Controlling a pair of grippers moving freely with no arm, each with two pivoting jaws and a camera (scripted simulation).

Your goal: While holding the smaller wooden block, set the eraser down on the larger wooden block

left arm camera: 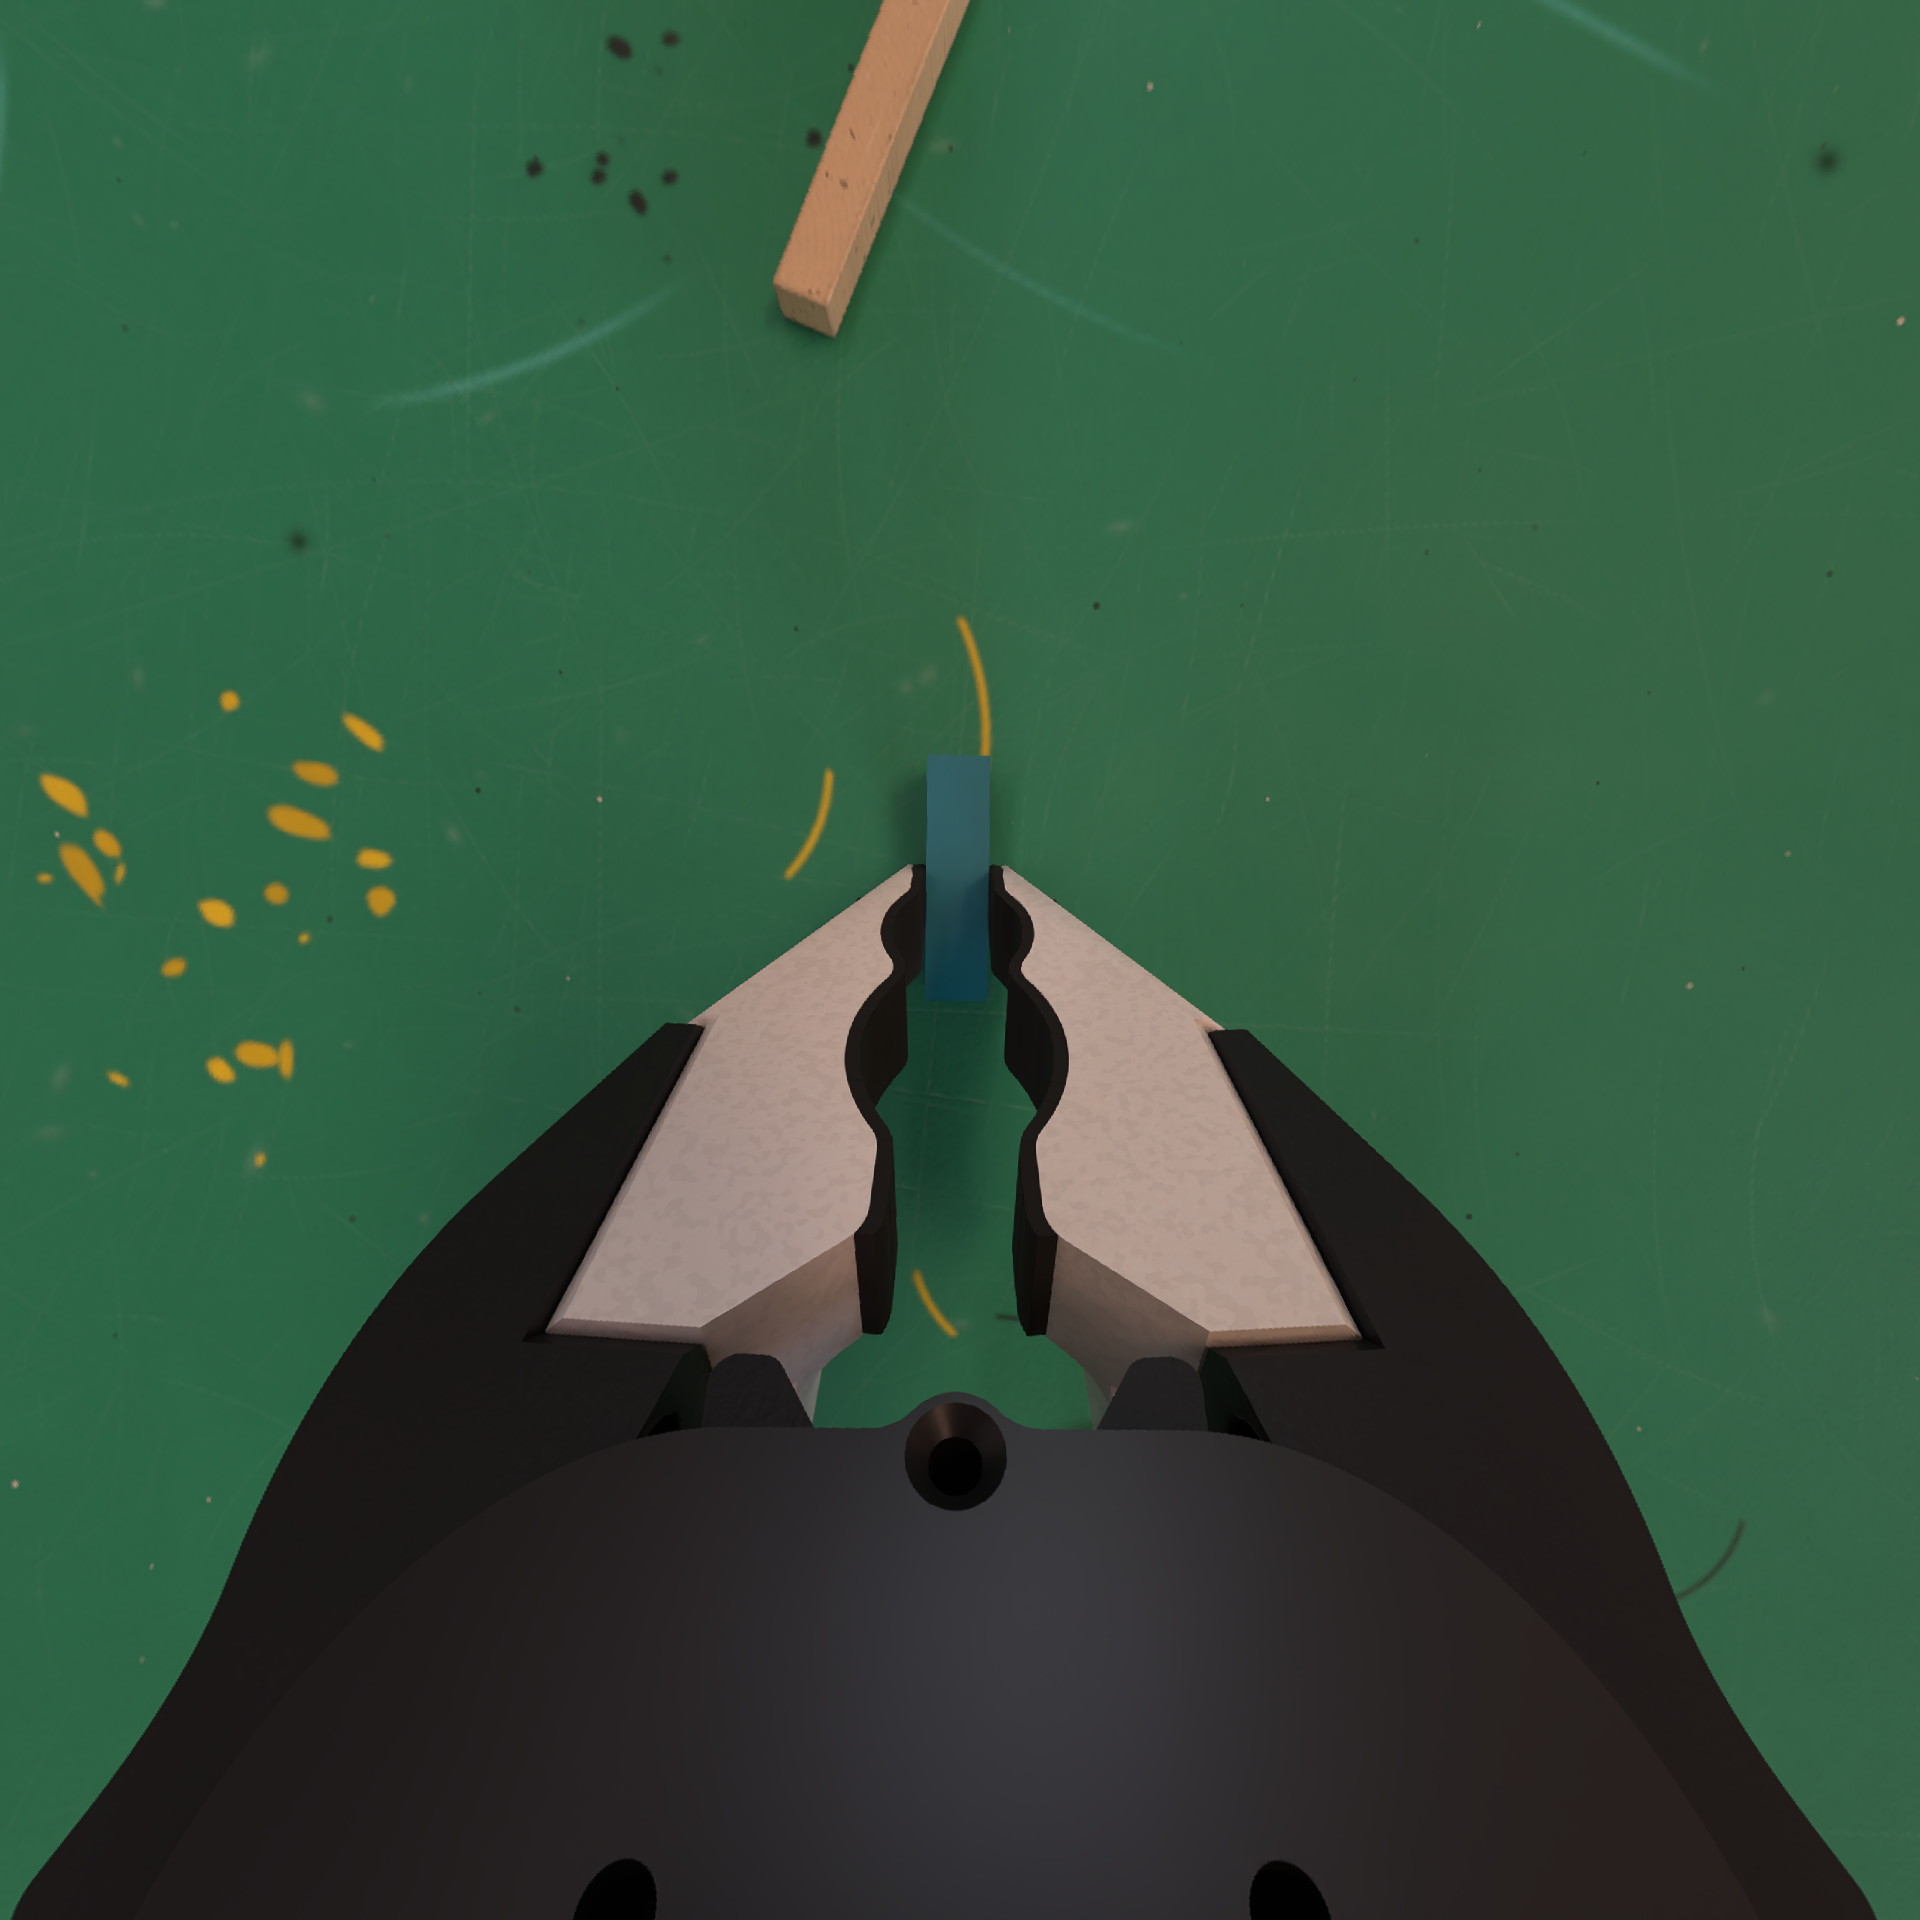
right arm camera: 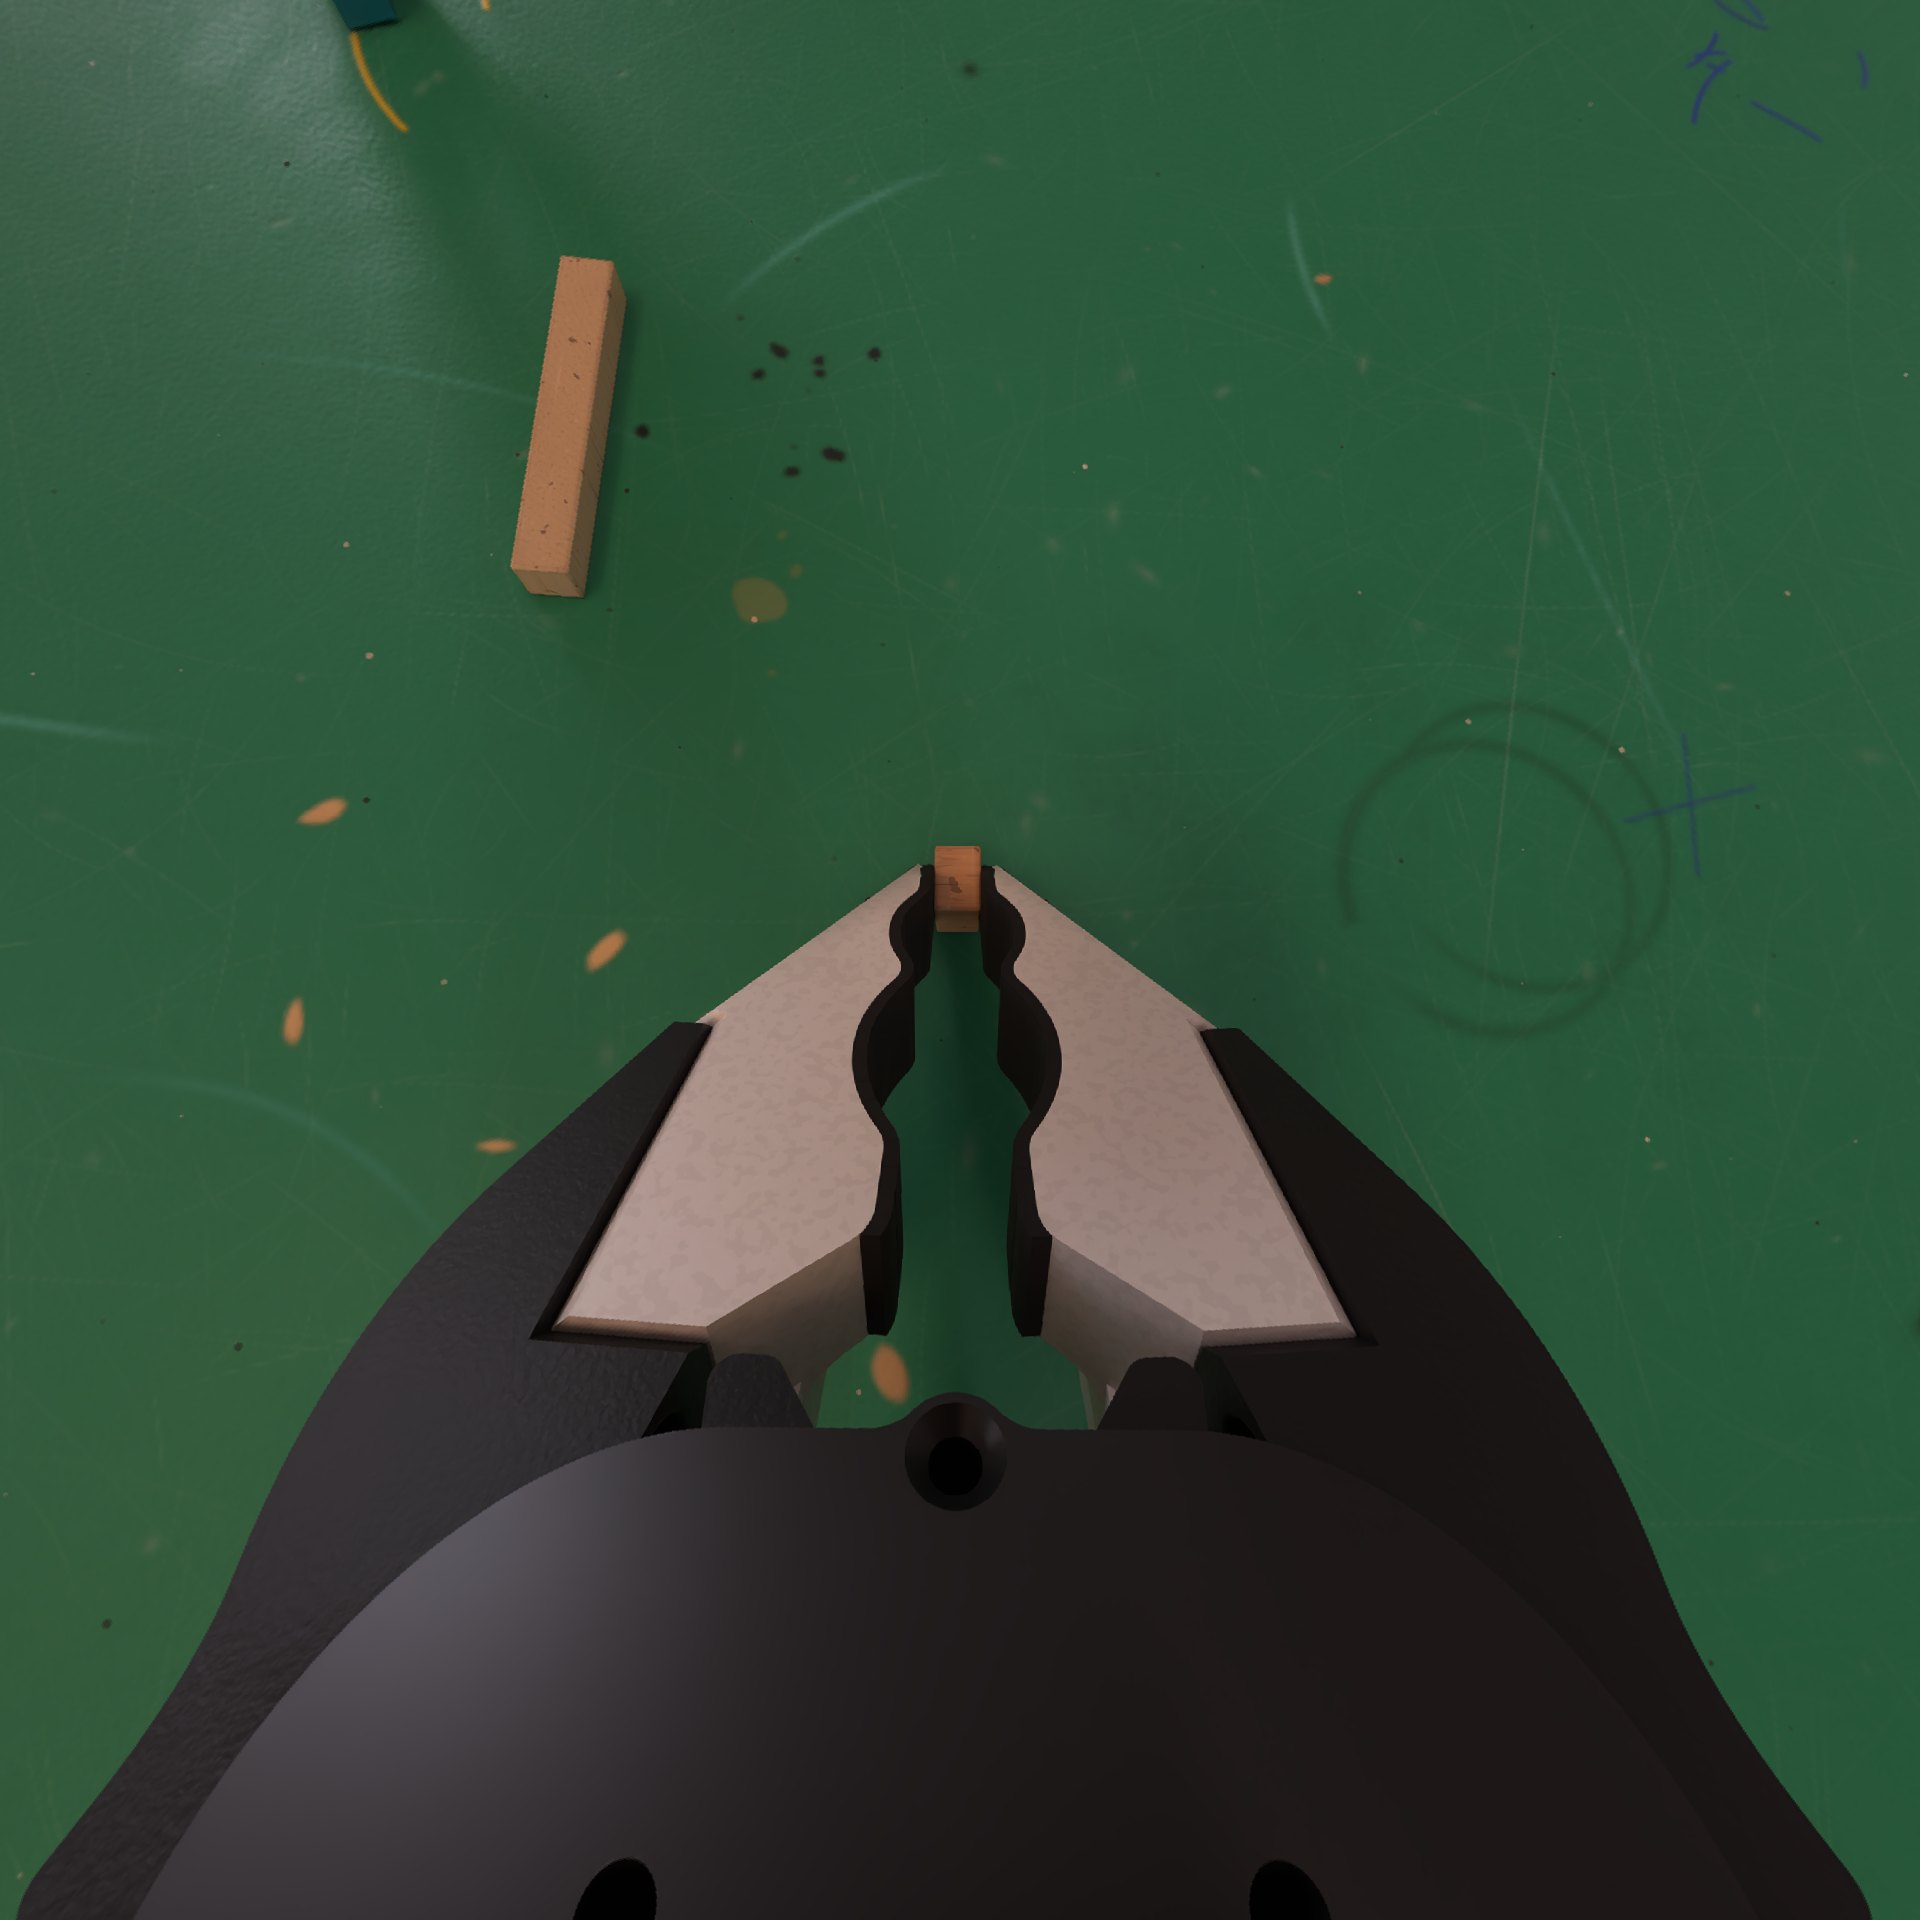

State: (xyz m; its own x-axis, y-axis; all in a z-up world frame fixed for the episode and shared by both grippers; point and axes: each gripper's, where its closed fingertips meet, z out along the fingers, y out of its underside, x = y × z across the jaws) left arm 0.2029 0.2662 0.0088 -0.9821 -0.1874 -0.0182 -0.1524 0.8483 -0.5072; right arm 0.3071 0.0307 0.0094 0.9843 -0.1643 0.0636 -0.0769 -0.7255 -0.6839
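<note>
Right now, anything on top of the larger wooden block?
No. The larger wooden block lies on the green mat with its top bare. The eraser sits clamped in the left tool, short of it. Its far end is cut off in the left wrist view.

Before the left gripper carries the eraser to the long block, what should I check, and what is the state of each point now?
1. Left gripper shut on the eraser: ok, both pads touch its sides.
2. Right gripper shut on the small block: ok, held at the fingertips.
3. Top of the long block free: ok, nothing lies on it.
4. Long block lies flat on the mat: ok.
5. Path ahead of the eraser to the long block free: ok, only marks on the mat.
6. Eraser height above the mat: cannot tell.
</note>
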